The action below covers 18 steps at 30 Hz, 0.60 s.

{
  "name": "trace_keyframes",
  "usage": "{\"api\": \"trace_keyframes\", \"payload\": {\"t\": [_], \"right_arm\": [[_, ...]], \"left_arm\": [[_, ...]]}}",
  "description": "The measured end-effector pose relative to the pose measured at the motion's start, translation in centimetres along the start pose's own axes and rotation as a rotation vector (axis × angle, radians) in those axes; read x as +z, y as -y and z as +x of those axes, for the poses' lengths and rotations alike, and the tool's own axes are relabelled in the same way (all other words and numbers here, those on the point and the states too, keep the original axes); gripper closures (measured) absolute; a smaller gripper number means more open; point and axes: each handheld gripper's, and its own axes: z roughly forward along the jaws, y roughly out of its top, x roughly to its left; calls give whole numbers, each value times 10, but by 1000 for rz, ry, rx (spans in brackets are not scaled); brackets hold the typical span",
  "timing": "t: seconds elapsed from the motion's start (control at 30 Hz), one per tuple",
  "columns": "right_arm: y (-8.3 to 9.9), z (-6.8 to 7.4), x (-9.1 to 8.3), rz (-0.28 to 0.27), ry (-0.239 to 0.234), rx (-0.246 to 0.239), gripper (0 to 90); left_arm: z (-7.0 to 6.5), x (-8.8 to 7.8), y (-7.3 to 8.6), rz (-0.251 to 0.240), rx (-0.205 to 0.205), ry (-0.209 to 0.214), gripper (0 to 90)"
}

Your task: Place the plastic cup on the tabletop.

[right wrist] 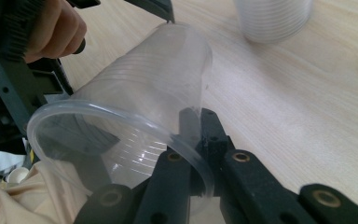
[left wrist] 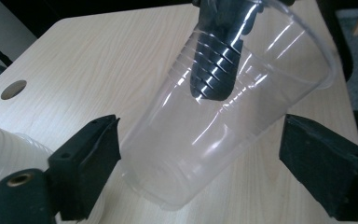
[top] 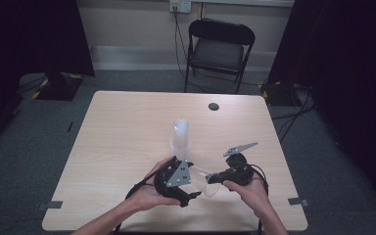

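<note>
A clear plastic cup (top: 206,185) hangs tilted just above the table's front part, between the two grippers. My right gripper (right wrist: 196,116) is shut on the wall of the cup (right wrist: 144,84) at the rim, one finger inside and one outside. My left gripper (left wrist: 204,130) stands open with its jaws wide on either side of the cup's (left wrist: 242,107) base end, the pads apart from it. In the high view the left gripper (top: 194,180) faces the right gripper (top: 211,178) across the cup. A stack of clear cups (top: 180,134) stands upright behind them.
The light wooden table (top: 127,127) has a round cable hole (top: 213,106) near its far edge. A black folding chair (top: 219,49) stands beyond the table. The cup stack (right wrist: 272,18) is close behind the grippers, and dark curtains hang at both sides.
</note>
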Motion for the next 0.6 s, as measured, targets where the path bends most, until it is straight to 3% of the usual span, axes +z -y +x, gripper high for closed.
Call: {"api": "trace_keyframes", "payload": {"t": [0.2,0.47,0.57,0.6], "right_arm": [[0,1,4,11,6,2,900],[-3,5,8,11,10,-4,900],[-1,4,12,8,13,4,900],[-1,4,12,12,12,12,899]], "left_arm": [[-1,5,4,33,25,-10,151],[-3,10,6,52,33,4,194],[-5,10,6,80,55,17,219],[-7,11,6,66,53,19,230]]}}
